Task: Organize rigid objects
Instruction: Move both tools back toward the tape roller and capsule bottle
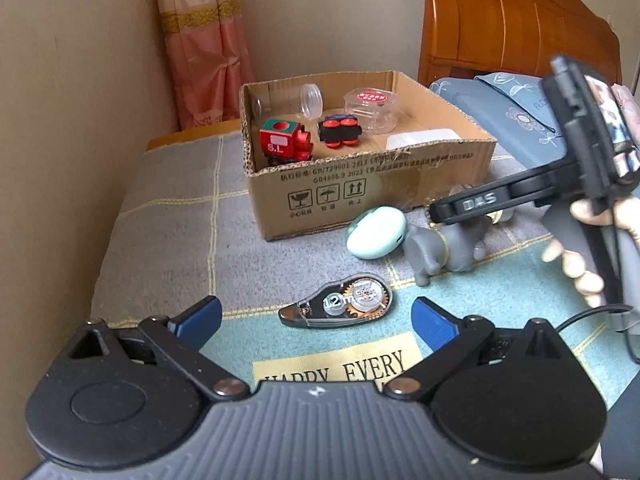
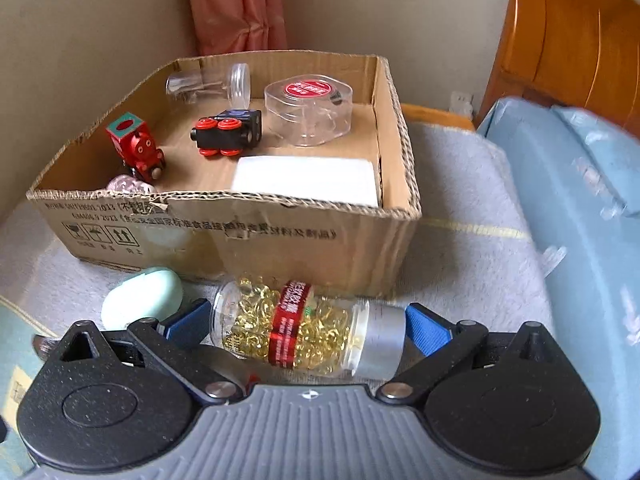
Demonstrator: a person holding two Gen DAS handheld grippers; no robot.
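Note:
My left gripper [image 1: 316,312] stands open low over the blanket. A correction tape dispenser [image 1: 340,304] lies just beyond and between its blue fingertips [image 1: 200,316], untouched. My right gripper [image 2: 308,316] is open wide around a clear bottle of golden capsules [image 2: 304,328], which lies on its side in front of the cardboard box [image 2: 248,236]. One blue finger sits at each end of the bottle, and I see no clear squeeze. A mint oval case [image 1: 376,232] and a grey elephant toy [image 1: 440,252] lie near the box [image 1: 360,188].
The box holds a red toy train [image 2: 138,148], a black toy with red wheels [image 2: 228,132], a clear jar [image 2: 208,84], a clear red-labelled container [image 2: 308,112] and a white box [image 2: 304,178]. A wall runs along the left. Blue pillows [image 2: 580,200] and a wooden headboard [image 1: 520,28] stand on the right.

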